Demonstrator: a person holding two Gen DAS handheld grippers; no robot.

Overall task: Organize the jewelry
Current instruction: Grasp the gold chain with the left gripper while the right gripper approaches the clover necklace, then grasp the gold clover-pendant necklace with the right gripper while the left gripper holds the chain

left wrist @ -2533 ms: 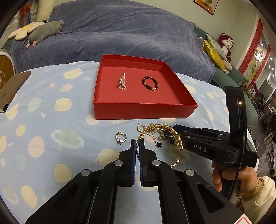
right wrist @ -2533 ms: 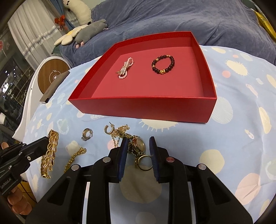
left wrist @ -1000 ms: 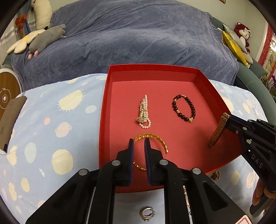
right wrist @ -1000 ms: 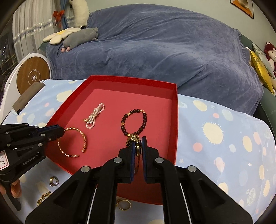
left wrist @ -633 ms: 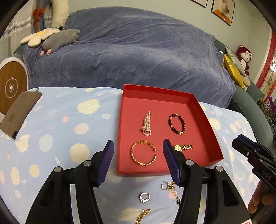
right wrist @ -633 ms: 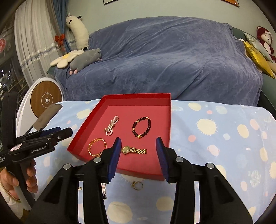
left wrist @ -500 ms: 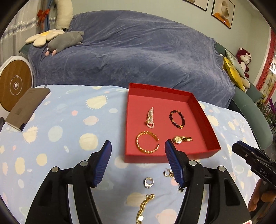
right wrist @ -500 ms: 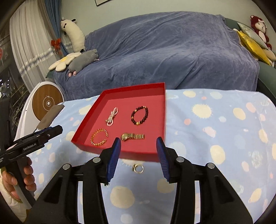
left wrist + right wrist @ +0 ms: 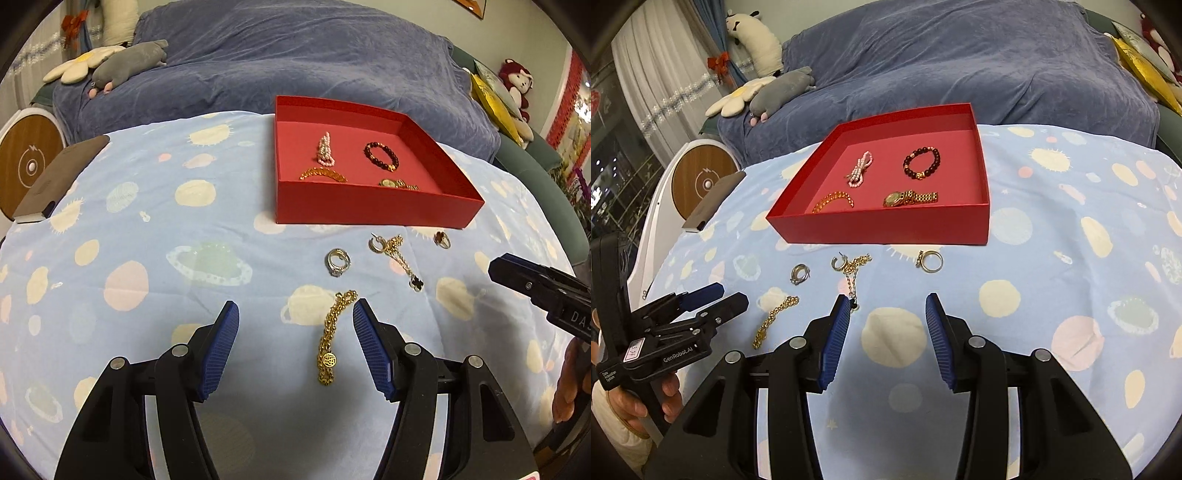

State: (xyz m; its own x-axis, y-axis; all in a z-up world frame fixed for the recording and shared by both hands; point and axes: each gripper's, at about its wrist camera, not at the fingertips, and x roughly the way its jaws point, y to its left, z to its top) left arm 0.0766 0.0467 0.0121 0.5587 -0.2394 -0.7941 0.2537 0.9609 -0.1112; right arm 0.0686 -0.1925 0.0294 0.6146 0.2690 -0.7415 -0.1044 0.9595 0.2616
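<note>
The left gripper [image 9: 291,314] is hovering spread wide and empty over the gold chain [image 9: 332,334] — lying on the tablecloth [image 9: 147,229], long axis running away toward the red box [image 9: 373,212]. The right gripper [image 9: 886,306], also spread, is sitting farther off.

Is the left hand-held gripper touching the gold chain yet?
Apart. In the left wrist view the left hand-held gripper is open, and the gold chain lies on the cloth between its fingers with bare cloth showing on both sides.
</note>
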